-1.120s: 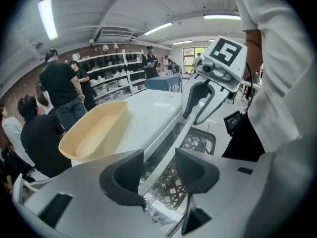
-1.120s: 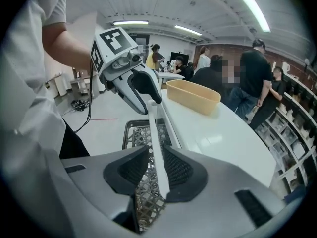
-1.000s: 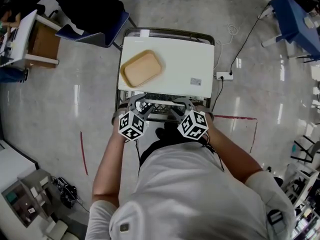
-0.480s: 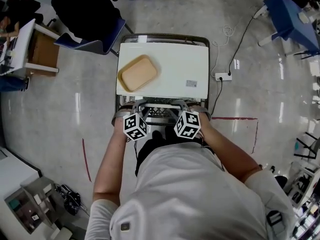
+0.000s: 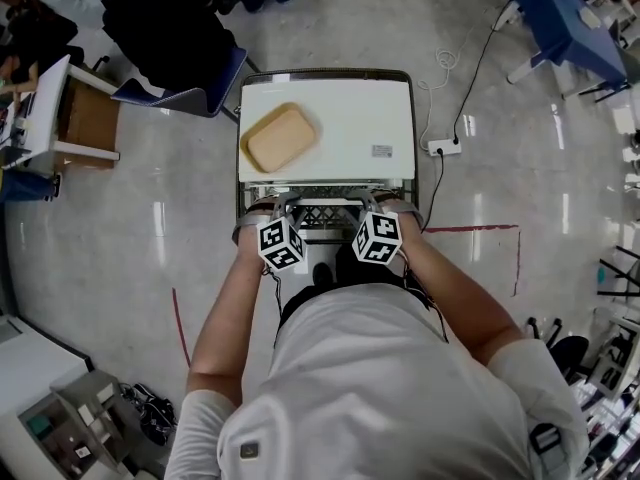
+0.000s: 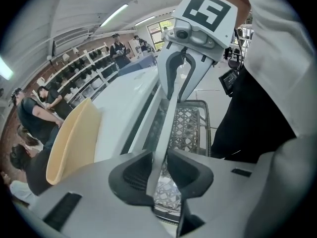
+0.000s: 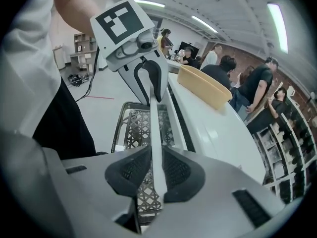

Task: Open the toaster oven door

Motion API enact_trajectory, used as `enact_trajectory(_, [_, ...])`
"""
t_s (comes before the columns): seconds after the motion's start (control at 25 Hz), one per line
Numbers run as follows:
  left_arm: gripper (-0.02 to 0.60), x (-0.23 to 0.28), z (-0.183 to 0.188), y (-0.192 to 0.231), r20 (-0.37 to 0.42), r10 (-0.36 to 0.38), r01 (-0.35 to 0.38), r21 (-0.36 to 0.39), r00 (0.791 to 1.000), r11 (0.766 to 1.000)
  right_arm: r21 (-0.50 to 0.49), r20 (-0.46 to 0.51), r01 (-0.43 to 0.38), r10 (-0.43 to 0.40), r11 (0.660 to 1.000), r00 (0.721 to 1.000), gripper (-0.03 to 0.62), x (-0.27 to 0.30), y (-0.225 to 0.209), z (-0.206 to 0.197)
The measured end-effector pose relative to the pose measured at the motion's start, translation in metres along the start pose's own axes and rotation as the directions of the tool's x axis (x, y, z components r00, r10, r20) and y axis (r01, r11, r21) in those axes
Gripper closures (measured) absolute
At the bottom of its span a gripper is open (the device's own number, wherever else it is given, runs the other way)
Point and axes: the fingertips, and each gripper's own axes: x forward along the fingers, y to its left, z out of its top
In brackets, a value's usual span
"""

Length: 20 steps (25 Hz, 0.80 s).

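Observation:
A white toaster oven (image 5: pixel 345 128) sits on a wire cart, seen from above in the head view, with a tan tray (image 5: pixel 281 137) on its top at the left. Its long silver door handle (image 6: pixel 166 128) runs along the front edge. My left gripper (image 6: pixel 159 170) has the handle between its pads, and its jaws are closing on the handle. My right gripper (image 7: pixel 157 172) is shut on the same handle (image 7: pixel 155 133), further right. In the head view the left gripper (image 5: pixel 283 206) and the right gripper (image 5: pixel 365 204) stand side by side at the oven's front.
A wire mesh shelf (image 6: pixel 190 128) lies under the handle. On the floor to the right are a power strip with its cable (image 5: pixel 442 148) and a red tape line (image 5: pixel 470 230). A blue chair (image 5: pixel 190 78) and seated people are at the back left, a blue table (image 5: pixel 570 18) at the back right.
Both grippers have drawn in towards the oven's front edge and stand closer together. The head view has shifted slightly.

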Motion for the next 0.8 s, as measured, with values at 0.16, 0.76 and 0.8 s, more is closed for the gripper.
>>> enact_trajectory(0.16, [0.474, -0.002, -0.004, -0.015, -0.001, 0.03, -0.03, 0.03, 1.0, 0.999, -0.025, -0.008, 0.03, -0.03, 0.999, 1.0, 0.513, -0.001, 0.015, -0.001])
enact_trajectory(0.76, [0.494, -0.003, -0.023, -0.074, -0.005, 0.075, -0.073, 0.176, 0.997, 0.982, -0.101, -0.08, 0.192, -0.201, 0.976, 0.976, 0.513, 0.006, 0.074, -0.013])
enact_trajectory(0.8, [0.494, -0.003, -0.023, -0.077, -0.003, 0.084, -0.082, 0.177, 0.996, 0.981, -0.106, -0.089, 0.199, -0.208, 0.974, 0.974, 0.513, 0.006, 0.076, -0.014])
